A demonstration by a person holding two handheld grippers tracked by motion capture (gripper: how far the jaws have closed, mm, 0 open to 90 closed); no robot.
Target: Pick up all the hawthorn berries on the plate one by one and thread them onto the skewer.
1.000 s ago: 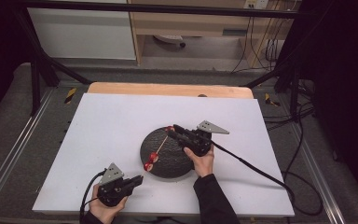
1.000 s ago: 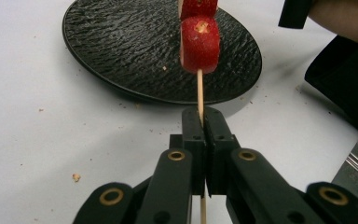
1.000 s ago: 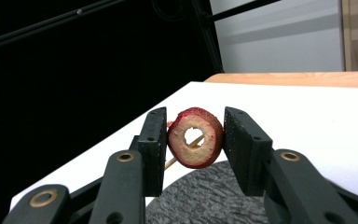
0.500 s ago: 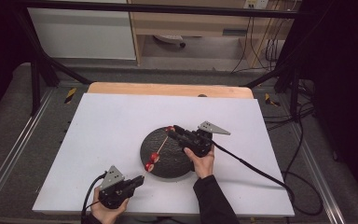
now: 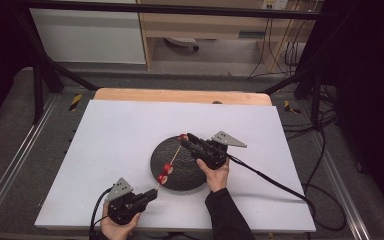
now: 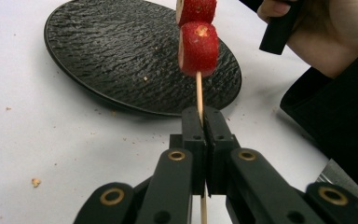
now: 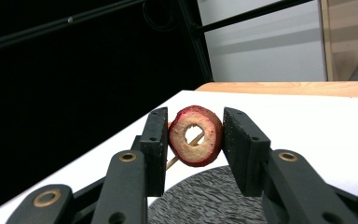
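Left gripper view had the left gripper (image 6: pixel 204 126) clamped tight on the lower end of a thin wooden skewer (image 6: pixel 199 93), its two black jaws pressed together with the stick running up between them. Just above the jaws the skewer carried two red fruit slices (image 6: pixel 198 46), one stacked over the other, with the upper one cut off by the top of the frame. Behind them lay a round black textured plate (image 6: pixel 121 60) on the white table (image 6: pixel 37 140), with a few crumbs scattered near its rim. At the upper right the other hand (image 6: pixel 331 32) and a dark sleeve came in.

Right gripper view showed the right gripper (image 7: pixel 193 137) holding a red ring-shaped fruit slice (image 7: pixel 196 135) between its pads, the jaws partly apart and pressing on the slice from both sides. The tip of the skewer showed through the hole in the ring. The plate lay below.

From the high view, the left gripper (image 5: pixel 147 196) sat near the front edge of the table, and the skewer (image 5: pixel 172 160) ran diagonally from it over the plate (image 5: pixel 167 155) up to the right gripper (image 5: pixel 184 140) at the plate's far rim. Two slices (image 5: pixel 164 172) sat on the stick above the plate's near side. Each gripper trailed a black cable.
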